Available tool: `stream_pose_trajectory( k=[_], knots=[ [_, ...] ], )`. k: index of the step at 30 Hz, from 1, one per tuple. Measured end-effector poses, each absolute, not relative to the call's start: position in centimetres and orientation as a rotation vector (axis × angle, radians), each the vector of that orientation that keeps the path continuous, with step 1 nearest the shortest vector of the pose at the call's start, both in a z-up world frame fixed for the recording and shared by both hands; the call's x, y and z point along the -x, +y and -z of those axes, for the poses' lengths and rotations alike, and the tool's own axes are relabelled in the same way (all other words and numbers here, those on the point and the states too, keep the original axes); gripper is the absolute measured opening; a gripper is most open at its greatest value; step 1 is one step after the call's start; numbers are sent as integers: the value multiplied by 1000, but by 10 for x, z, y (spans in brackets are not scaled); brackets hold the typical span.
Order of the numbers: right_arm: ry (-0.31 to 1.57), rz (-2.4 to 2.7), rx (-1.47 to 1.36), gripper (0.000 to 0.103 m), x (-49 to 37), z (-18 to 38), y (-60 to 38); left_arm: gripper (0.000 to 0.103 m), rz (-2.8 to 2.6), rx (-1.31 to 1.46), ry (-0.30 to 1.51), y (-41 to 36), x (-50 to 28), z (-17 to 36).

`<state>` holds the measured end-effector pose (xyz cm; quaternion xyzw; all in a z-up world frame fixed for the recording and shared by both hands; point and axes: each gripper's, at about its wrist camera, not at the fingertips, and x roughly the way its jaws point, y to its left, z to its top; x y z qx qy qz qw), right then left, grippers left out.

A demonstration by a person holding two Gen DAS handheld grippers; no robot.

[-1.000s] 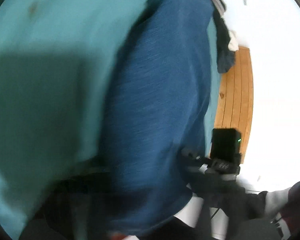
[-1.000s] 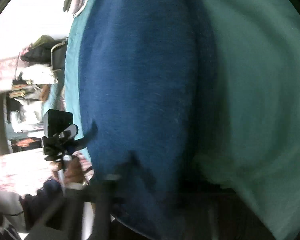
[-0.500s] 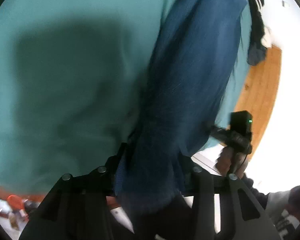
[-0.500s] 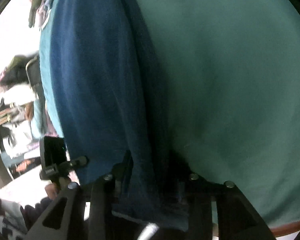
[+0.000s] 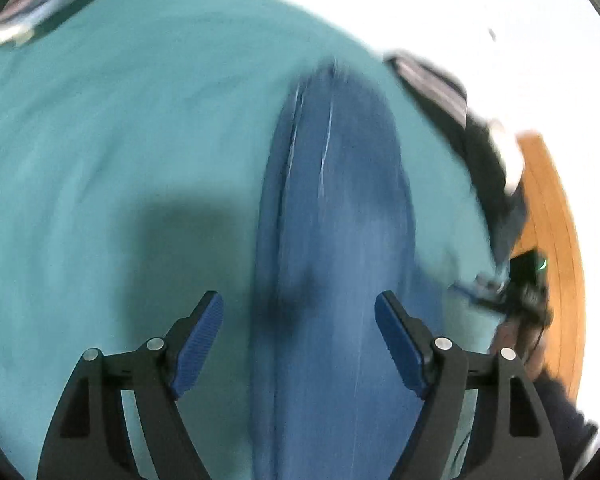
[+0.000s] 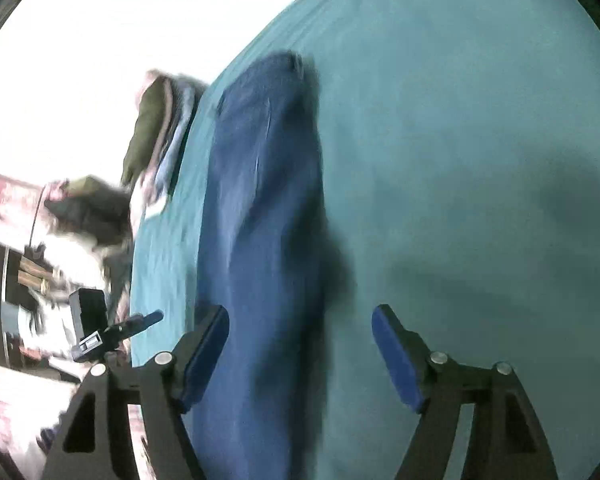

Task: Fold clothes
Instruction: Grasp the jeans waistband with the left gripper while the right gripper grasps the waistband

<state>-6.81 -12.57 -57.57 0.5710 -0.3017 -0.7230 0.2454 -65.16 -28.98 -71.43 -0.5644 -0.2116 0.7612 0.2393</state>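
Already the blue garment [image 5: 332, 240] lies as a long narrow strip on the teal bed sheet [image 5: 120, 140], left gripper [image 5: 298, 336] and right gripper [image 6: 300, 340] both released above it, so crosswise folds likely remain.

We see the blue garment [image 5: 332, 240] as soft matt cloth, faintly streaked weave, a few pale thread-like lines down it; same dull knit look in the right wrist view [image 6: 260, 240]. The teal sheet [image 5: 120, 140] under it is matt fabric too, smooth with shallow wrinkles. Left gripper [image 5: 299, 344]: matt black plastic arms, small bright metal pins at the joints, finger pads [image 5: 198, 344] ribbed blue rubbery material. Right gripper [image 6: 300, 354] looks built the same, pads [image 6: 396, 360] blue, ribbing blurred. Floor strip [image 5: 556, 240] is orange-brown wood planking, slight sheen. Dark clothes pile [image 5: 480, 152] reads as cloth; blur hides its texture.
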Motion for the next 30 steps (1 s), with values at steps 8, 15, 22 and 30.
stream_pose_trajectory(
  k=[8,15,22,30],
  knots=[
    [-818,1948,-1542,72,224,614,-197,79,-2001,1474,-613,-227,784,748],
    [-757,1900,-1514,71,253,635,-234,77,-1818,1538,-725,-199,807,756],
    [-624,2000,-1327,22,225,586,-248,24,-1831,1385,-636,-207,772,702],
    [-560,1978,-1038,22,97,475,-235,23,-1825,1002,-492,-250,574,587]
  ],
)
